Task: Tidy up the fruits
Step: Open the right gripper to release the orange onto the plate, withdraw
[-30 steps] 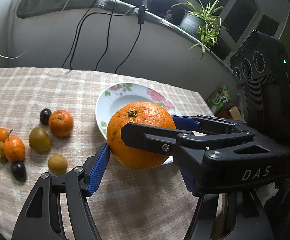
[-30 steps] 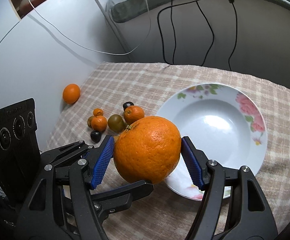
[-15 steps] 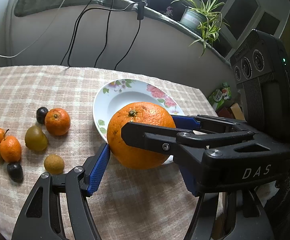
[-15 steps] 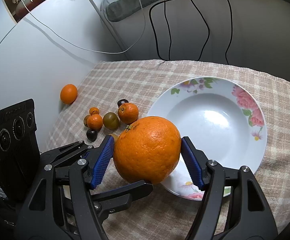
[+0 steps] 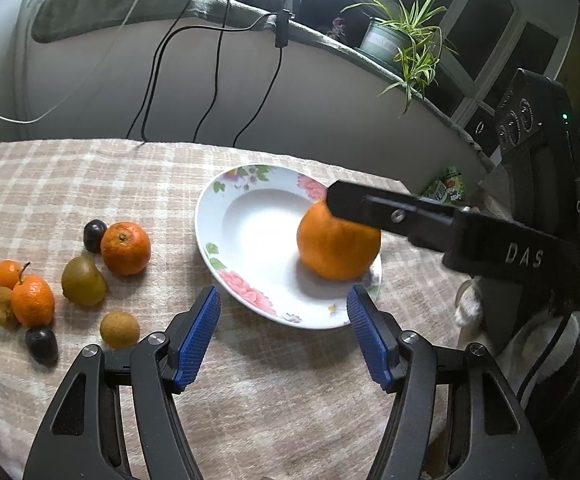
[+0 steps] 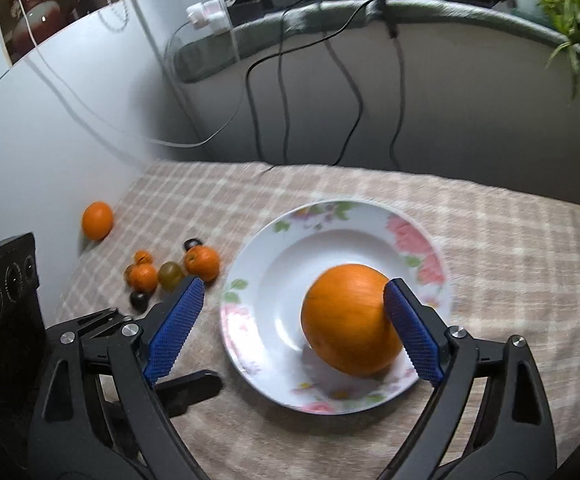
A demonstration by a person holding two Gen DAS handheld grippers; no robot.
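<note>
**On the plate: big orange dropped off, small fruit next**

Far left on the checked cloth, the small fruit sit loose: two little oranges, a green one, a mandarin, a dark plum, another plum and a brown one. One more orange sits alone by the wall, seen only from the right-hand camera. None of them has been moved to the plate yet.

Left gripper hangs just short of the plate's near rim, blue pads well apart, nothing between them.

Middle: the flowered plate now carries the big orange, which rests on the right side of the plate. A second ago it was clamped in the right gripper above the cloth, short of the plate.

Right gripper has just been opening; its jaws stand wide. The orange is between the pads, close against the right one. Can't tell if that pad touches it, but there's a clear gap on the left, so no grip. The frame is blurred.

Read: first fruit is placed. Next job is likely backing the right gripper off without nudging the orange, which could roll, then fetching the small pieces.
</note>
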